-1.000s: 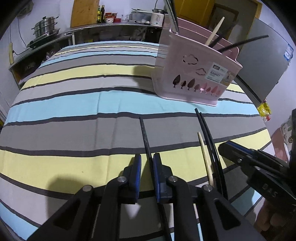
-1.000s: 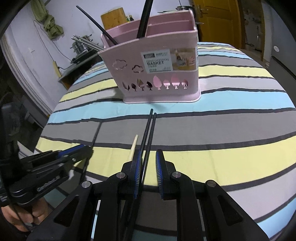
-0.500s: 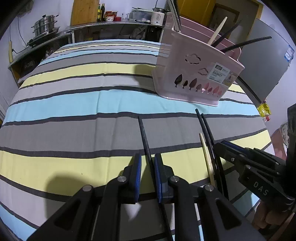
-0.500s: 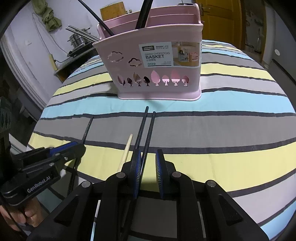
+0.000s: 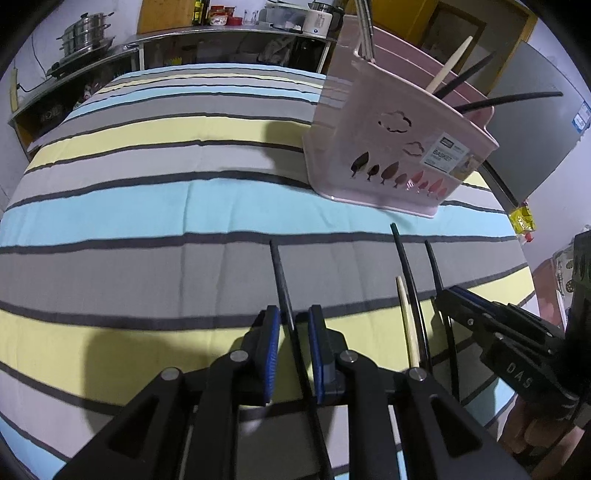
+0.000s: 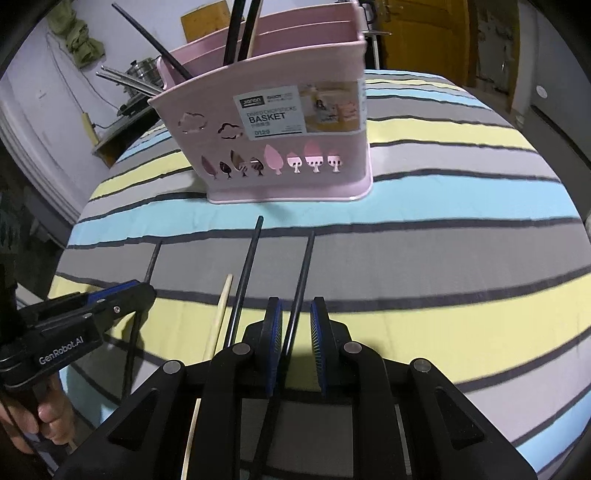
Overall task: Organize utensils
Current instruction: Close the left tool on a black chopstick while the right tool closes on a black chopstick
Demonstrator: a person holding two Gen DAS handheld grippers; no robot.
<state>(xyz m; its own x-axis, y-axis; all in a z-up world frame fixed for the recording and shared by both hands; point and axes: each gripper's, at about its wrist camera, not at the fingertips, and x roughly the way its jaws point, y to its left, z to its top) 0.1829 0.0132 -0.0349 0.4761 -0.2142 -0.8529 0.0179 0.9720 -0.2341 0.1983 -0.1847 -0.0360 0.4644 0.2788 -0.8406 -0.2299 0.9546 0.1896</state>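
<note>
A pink chopstick basket [image 5: 388,140] [image 6: 280,147] stands upright on the striped cloth and holds several chopsticks. My left gripper [image 5: 293,314] [image 6: 144,290] straddles a black chopstick [image 5: 280,273] lying on the cloth; its jaws stand narrowly apart, with a gap beside the stick. My right gripper [image 6: 295,302] [image 5: 452,295] straddles another black chopstick [image 6: 301,273], which lies close to the left pad with clear space on its right. Between the two grippers lie a third black chopstick [image 6: 247,266] and a pale wooden chopstick [image 6: 221,310] [image 5: 406,321].
The round table's striped cloth [image 5: 147,206] stretches left of and behind the basket. A counter with steel pots [image 5: 81,33] runs along the back wall, and a grey fridge [image 5: 535,129] stands at the right. A person's hand [image 6: 48,417] holds the left gripper's handle.
In the right wrist view the two black chopsticks lay side by side; now the one between my right jaws has swung to the right, apart from the other. Both views have tipped slightly towards the basket.
</note>
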